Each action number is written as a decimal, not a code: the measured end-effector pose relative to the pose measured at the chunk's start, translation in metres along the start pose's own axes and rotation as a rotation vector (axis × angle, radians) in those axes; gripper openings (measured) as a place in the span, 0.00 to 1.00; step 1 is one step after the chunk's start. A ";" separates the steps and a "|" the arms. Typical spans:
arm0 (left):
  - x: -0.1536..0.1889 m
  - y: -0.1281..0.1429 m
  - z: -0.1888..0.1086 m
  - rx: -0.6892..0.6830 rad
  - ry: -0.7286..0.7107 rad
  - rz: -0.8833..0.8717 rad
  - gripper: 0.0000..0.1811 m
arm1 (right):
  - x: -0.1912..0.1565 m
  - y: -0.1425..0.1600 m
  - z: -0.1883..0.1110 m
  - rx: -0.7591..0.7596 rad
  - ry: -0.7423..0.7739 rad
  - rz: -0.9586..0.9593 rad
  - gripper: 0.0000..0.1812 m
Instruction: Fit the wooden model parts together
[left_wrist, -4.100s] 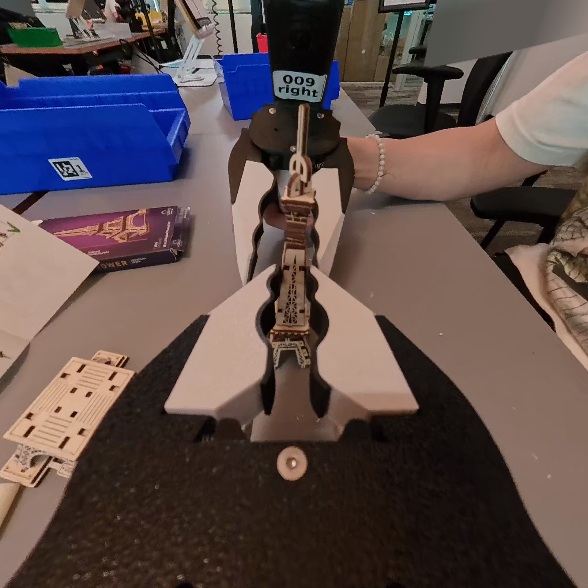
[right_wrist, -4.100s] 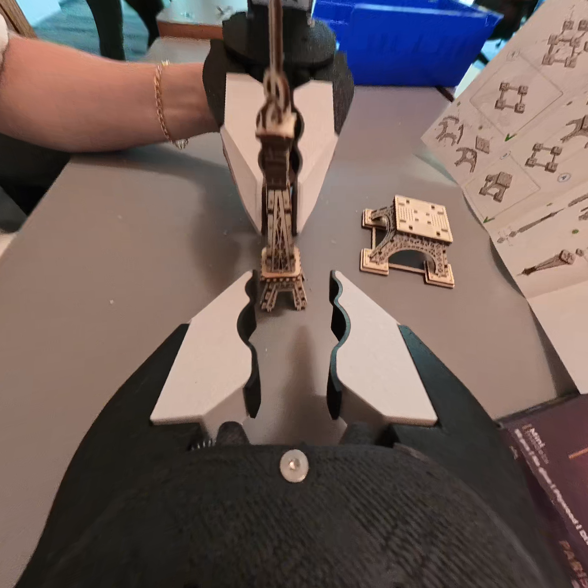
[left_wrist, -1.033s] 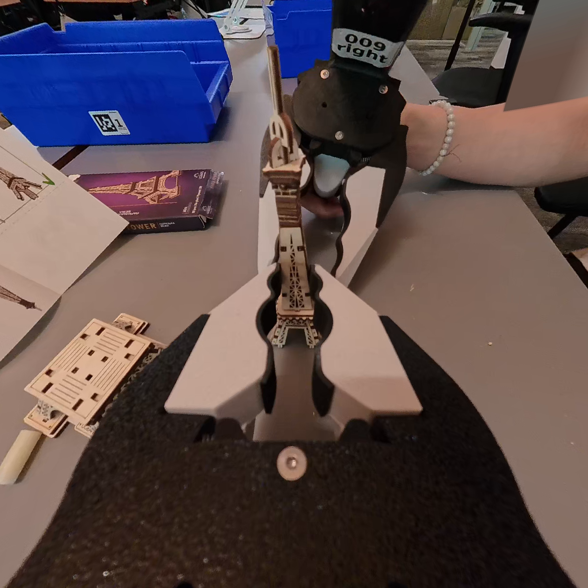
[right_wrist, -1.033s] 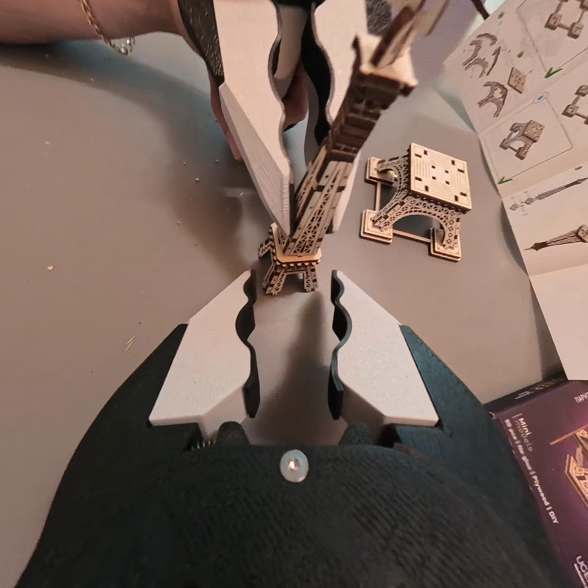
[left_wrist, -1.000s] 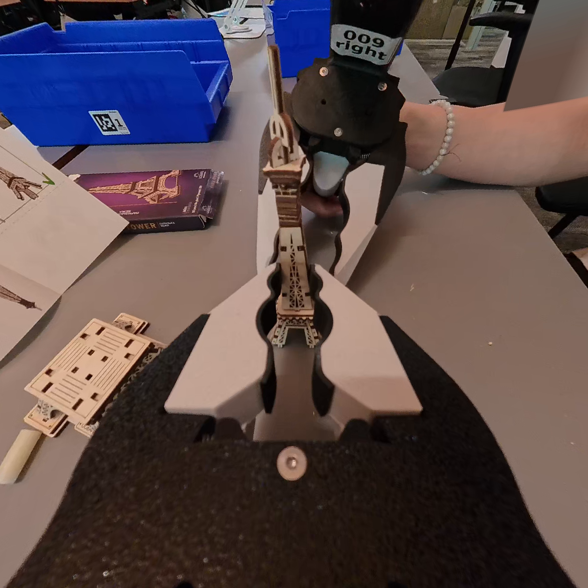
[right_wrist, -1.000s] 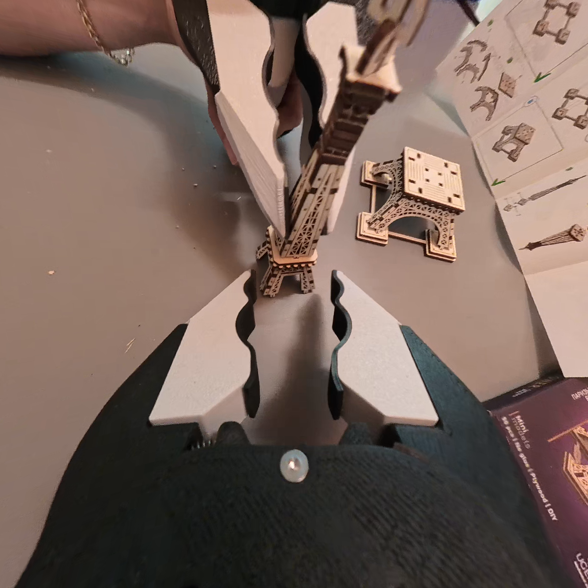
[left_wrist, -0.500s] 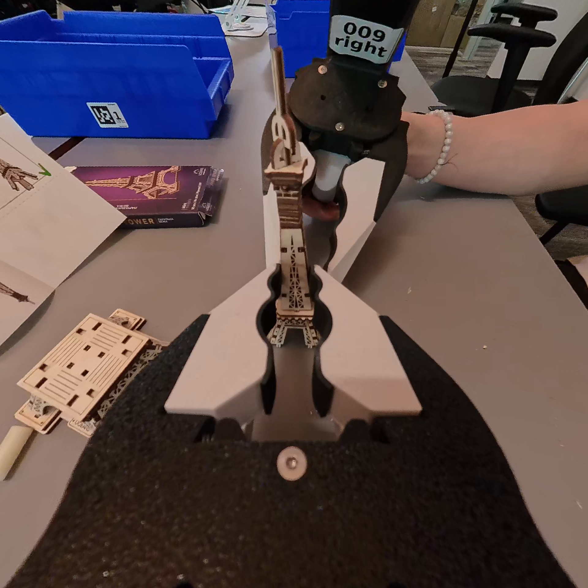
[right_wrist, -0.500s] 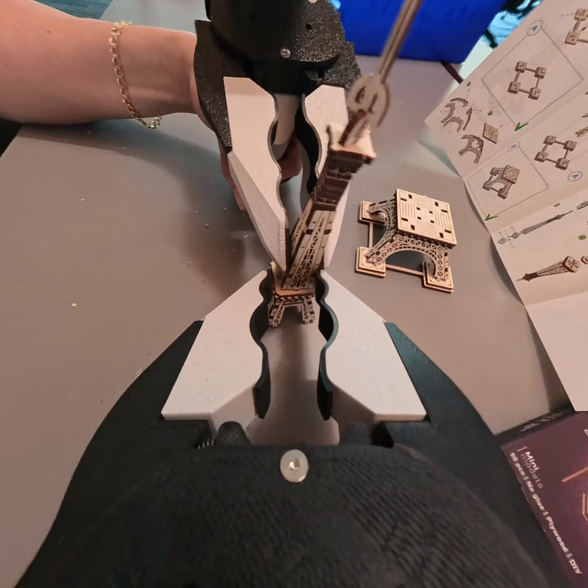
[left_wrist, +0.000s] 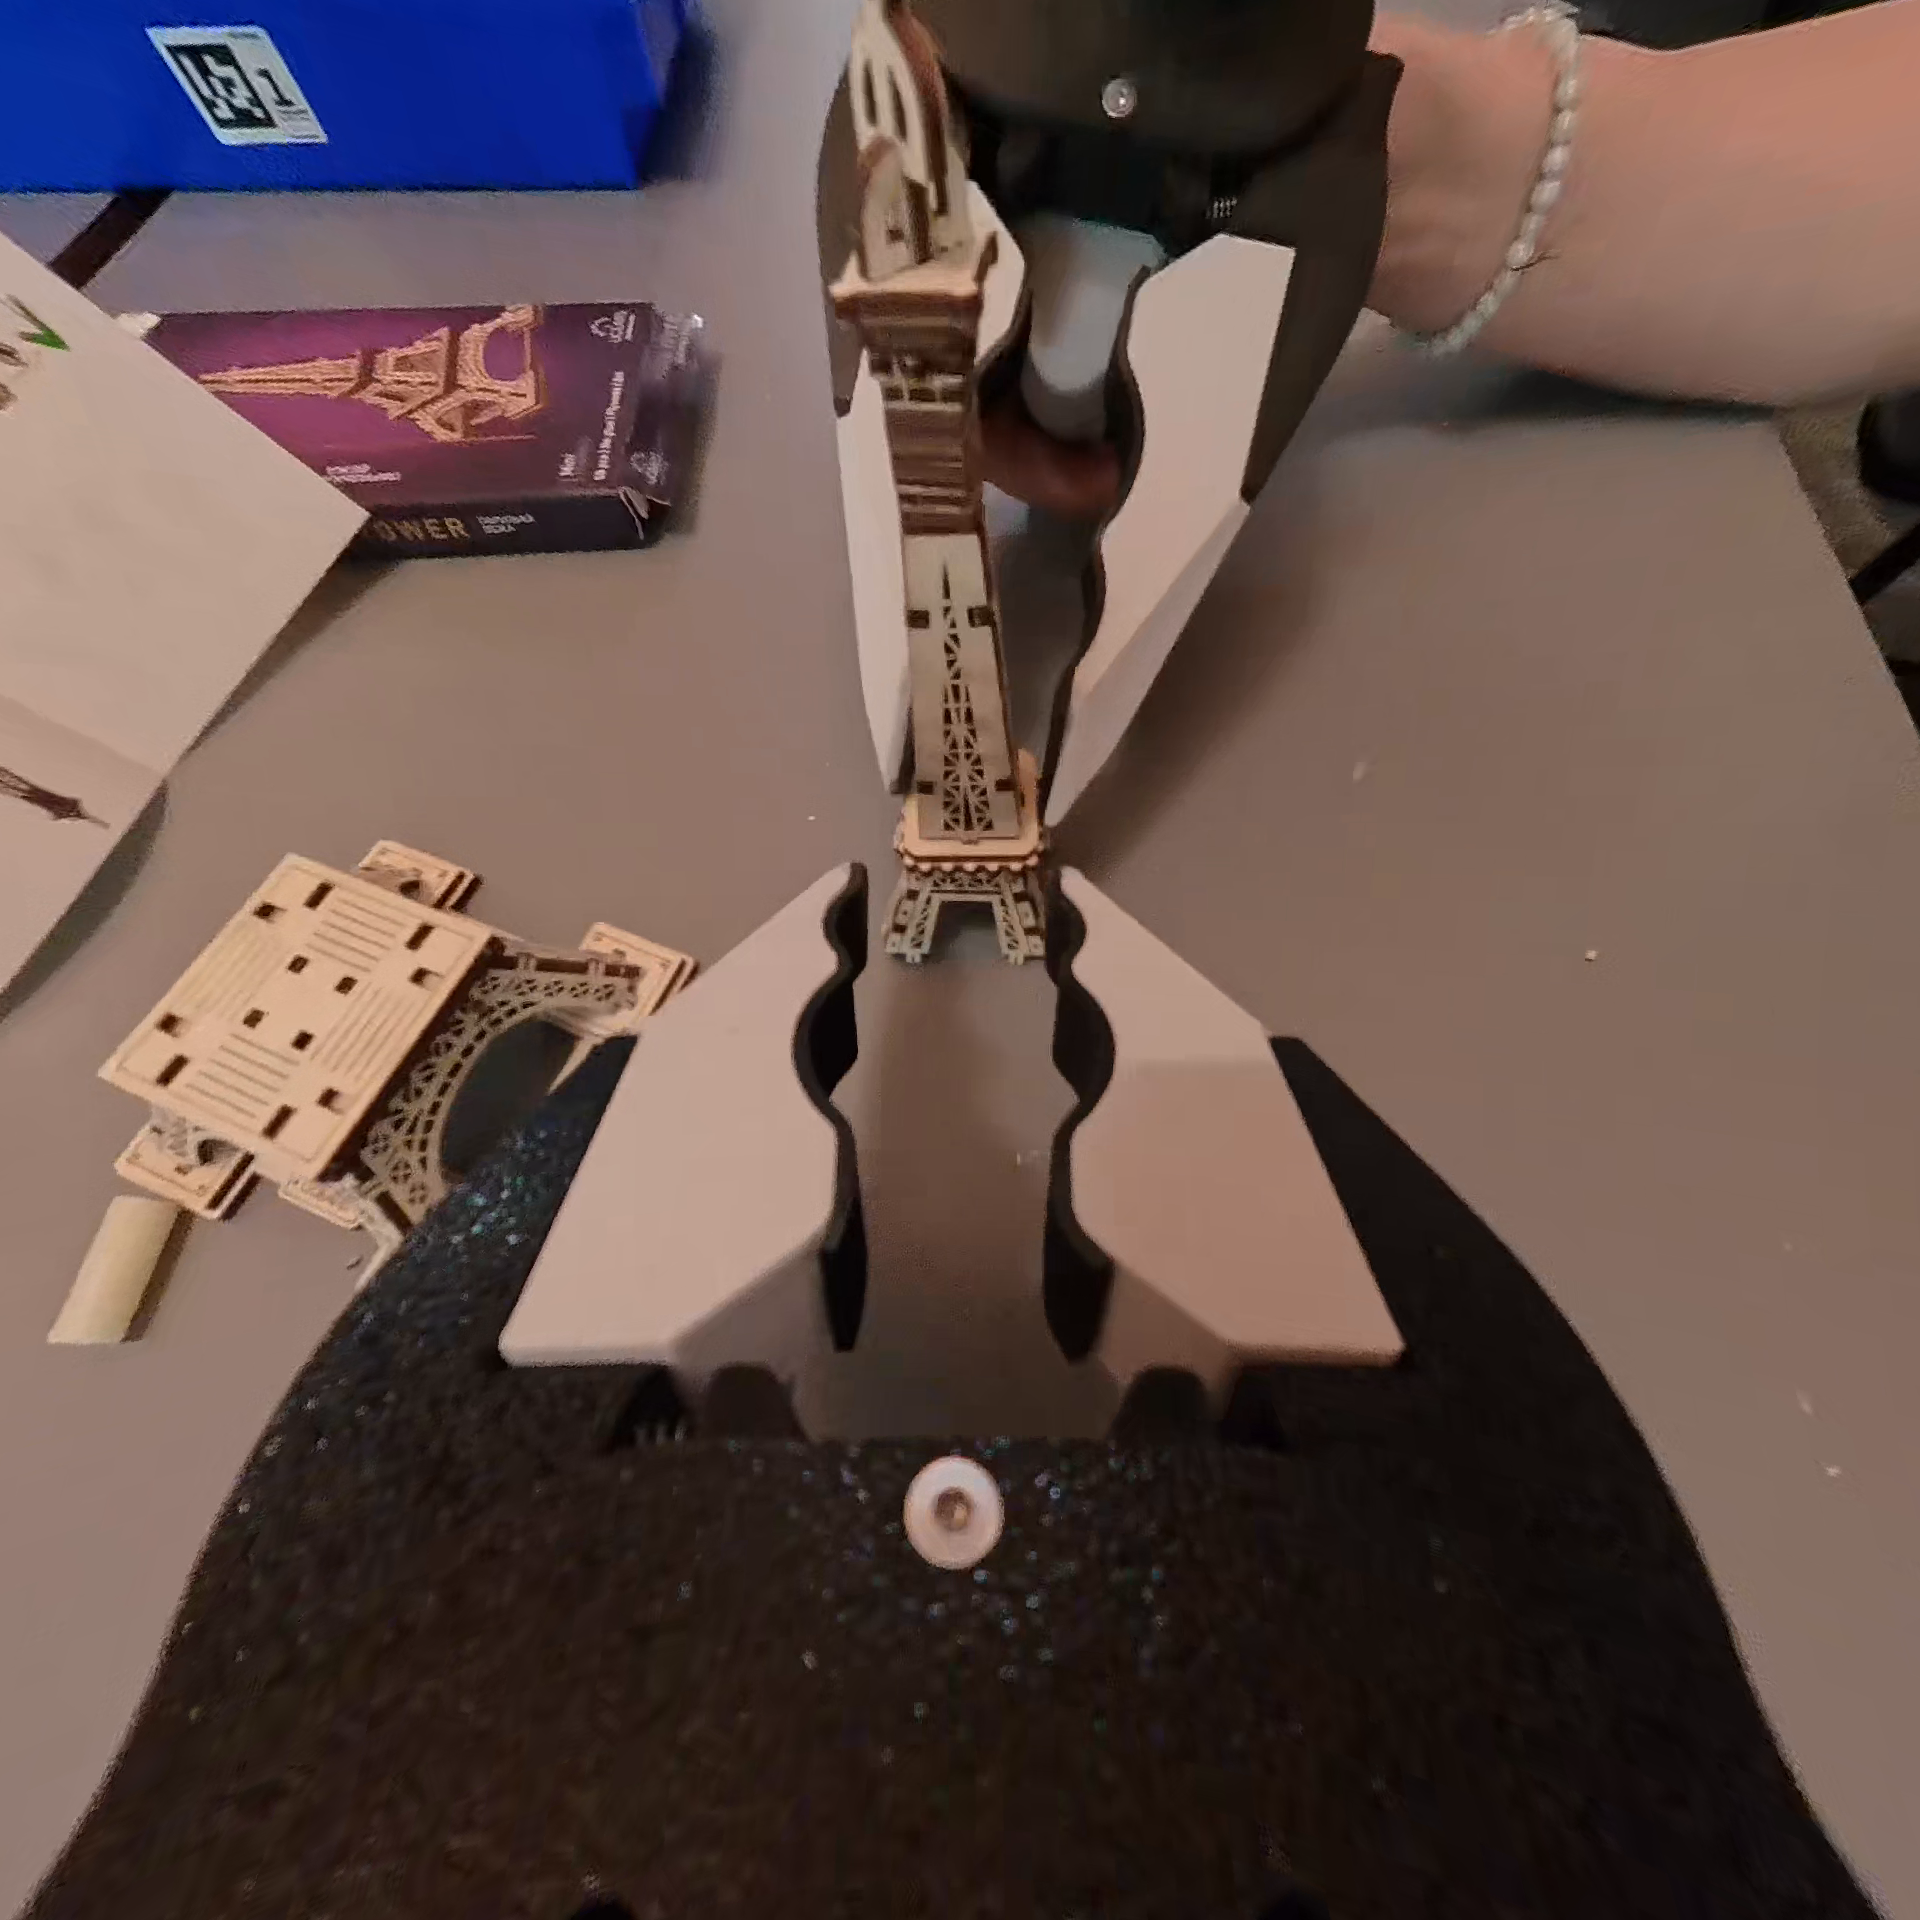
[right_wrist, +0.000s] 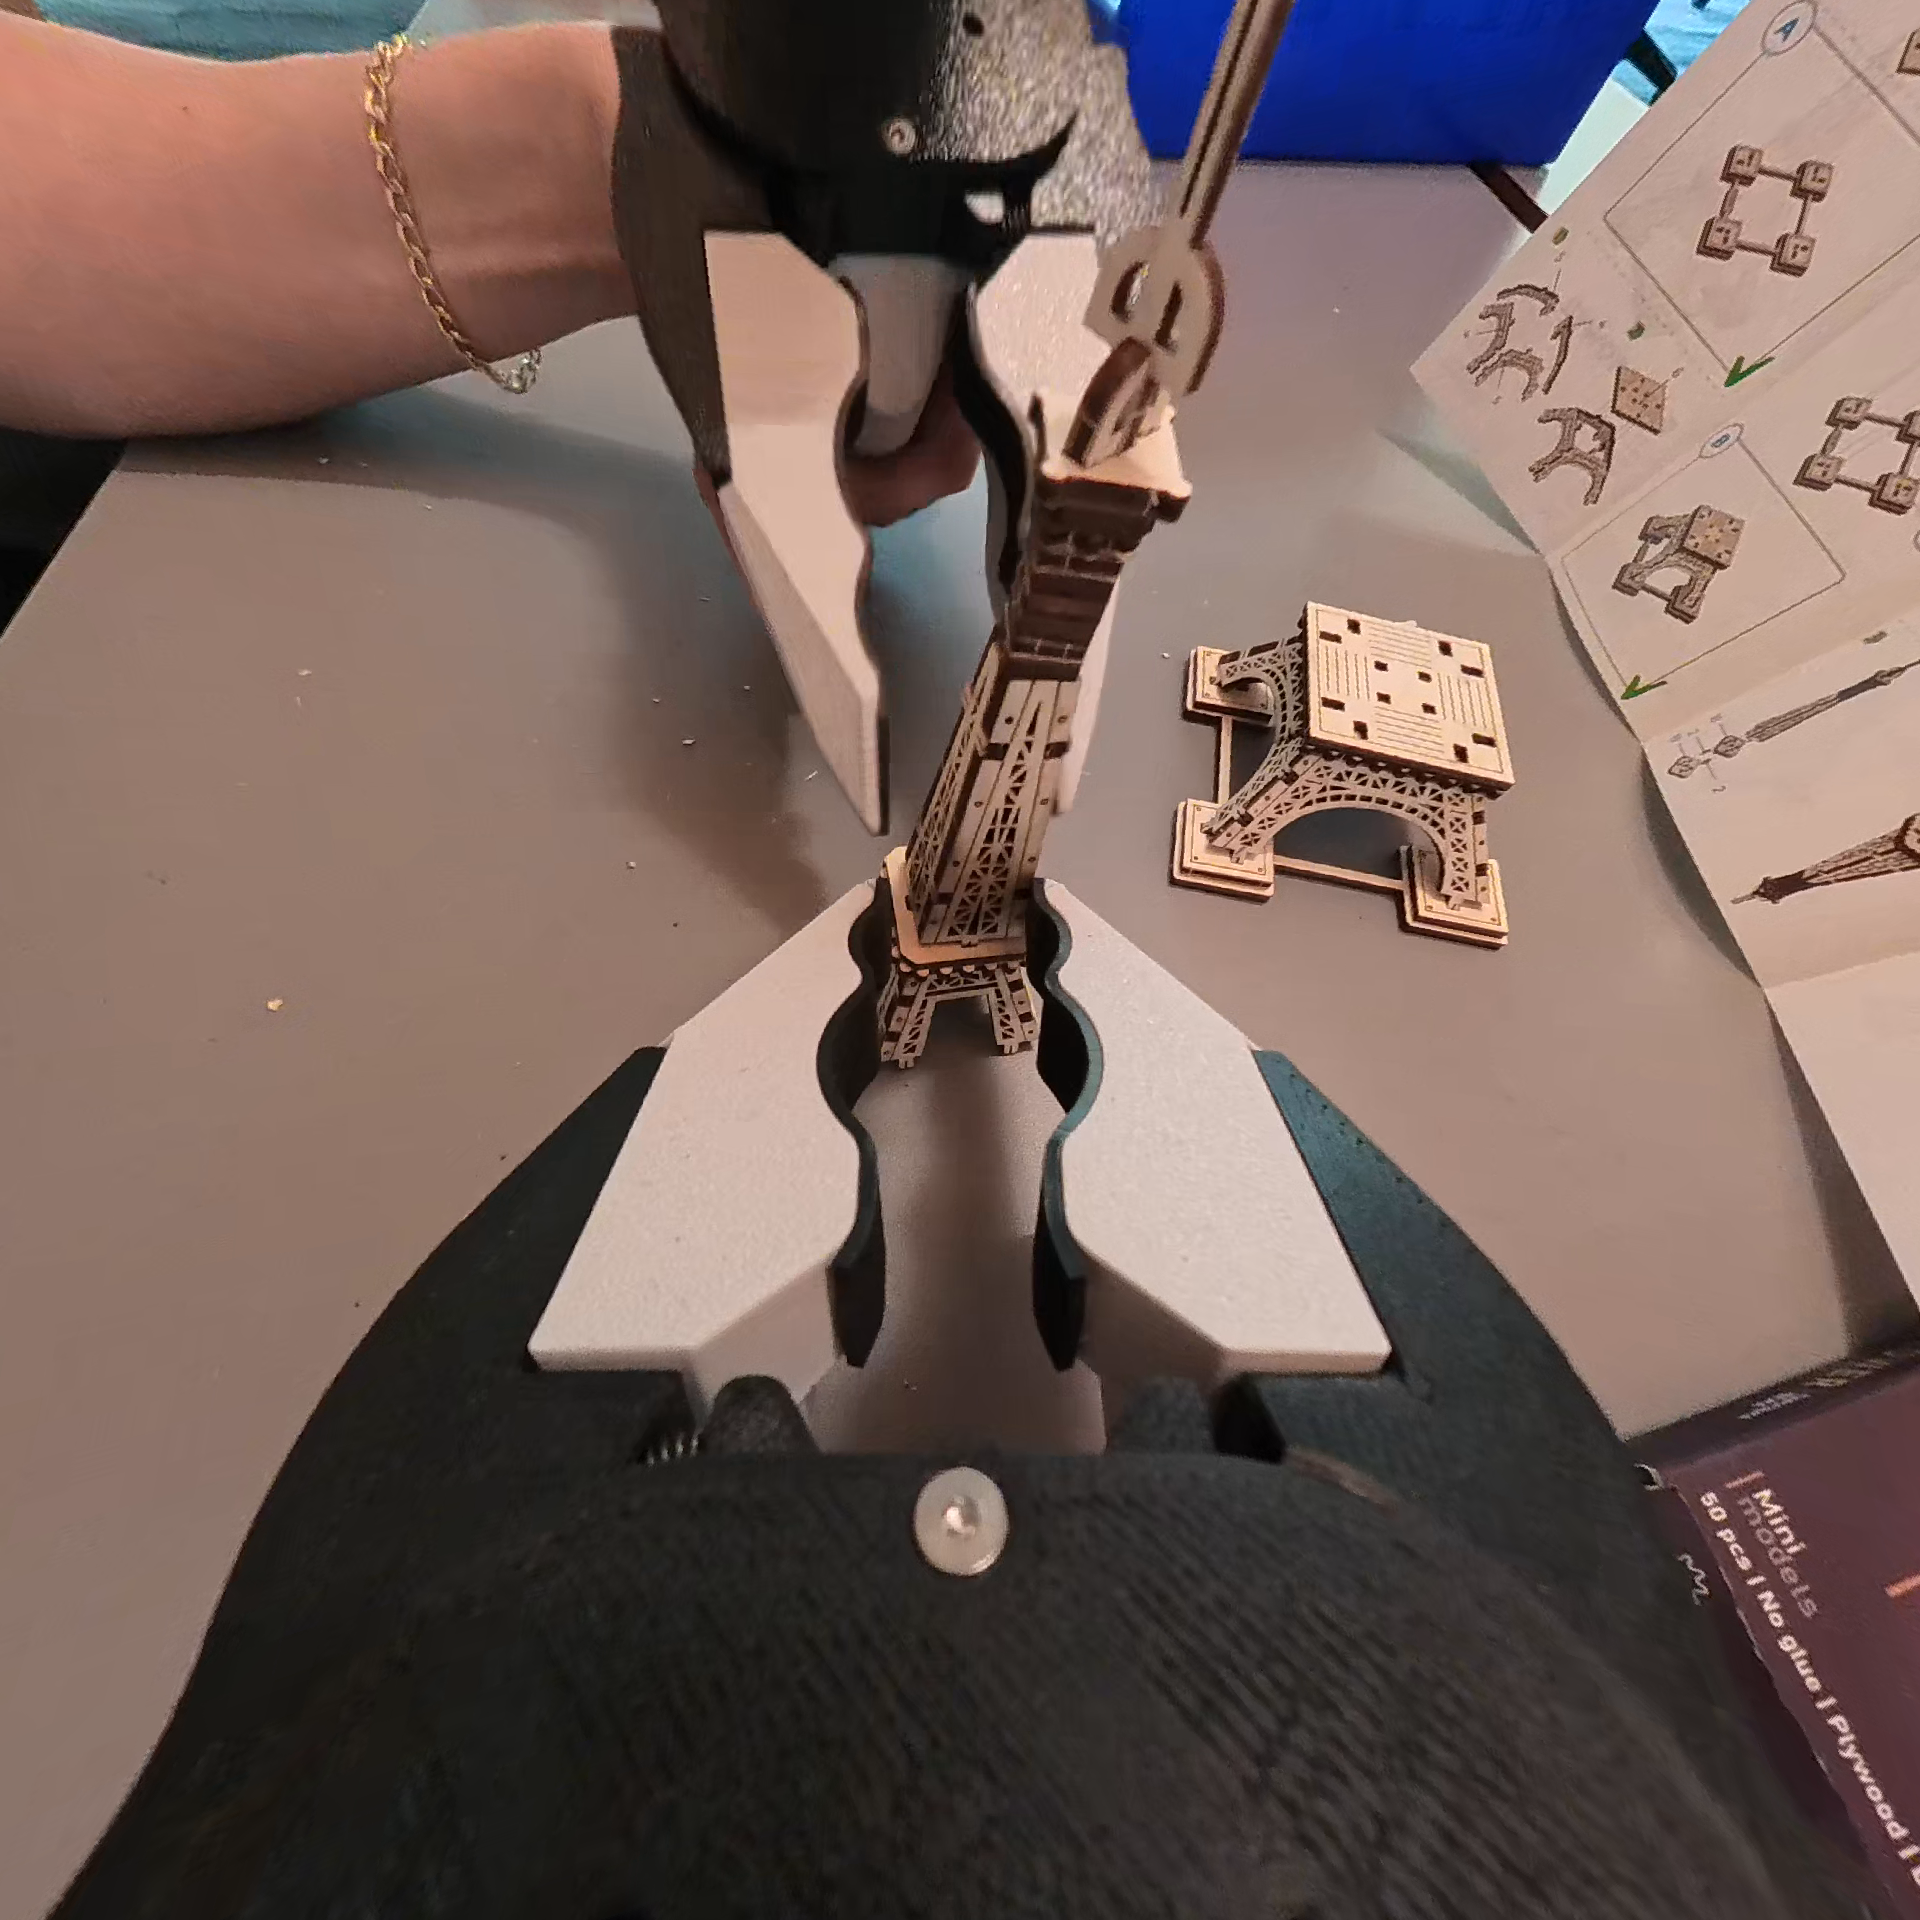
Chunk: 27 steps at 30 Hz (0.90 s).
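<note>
Wooden tower top (right_wrist: 971, 883) pinched low down by the right claw (right_wrist: 956, 935), mid-frame.
The left claw (left_wrist: 956, 914) is spread apart just below it; the wooden base (right_wrist: 1351, 769) sits at right.

Tower (left_wrist: 940, 582) spire cut off by top edge.
</note>
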<state>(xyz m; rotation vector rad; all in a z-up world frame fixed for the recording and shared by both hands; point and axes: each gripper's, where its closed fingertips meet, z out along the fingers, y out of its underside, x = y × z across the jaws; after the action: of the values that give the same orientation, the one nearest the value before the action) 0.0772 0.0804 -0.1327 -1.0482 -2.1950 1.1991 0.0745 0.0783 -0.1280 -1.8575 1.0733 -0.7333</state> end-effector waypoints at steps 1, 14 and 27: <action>0.001 -0.001 0.001 0.010 0.008 -0.009 0.18 | 0.000 0.000 0.000 0.000 0.002 -0.003 0.13; 0.002 0.012 0.004 -0.040 0.015 -0.017 0.21 | 0.002 0.000 -0.005 0.013 0.032 -0.024 0.23; 0.003 -0.001 0.005 0.014 -0.015 0.017 0.16 | 0.002 -0.001 0.003 0.001 0.028 -0.051 0.15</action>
<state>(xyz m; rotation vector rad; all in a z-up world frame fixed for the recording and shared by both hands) 0.0720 0.0798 -0.1344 -1.0570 -2.1907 1.2317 0.0780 0.0779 -0.1280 -1.8847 1.0458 -0.7919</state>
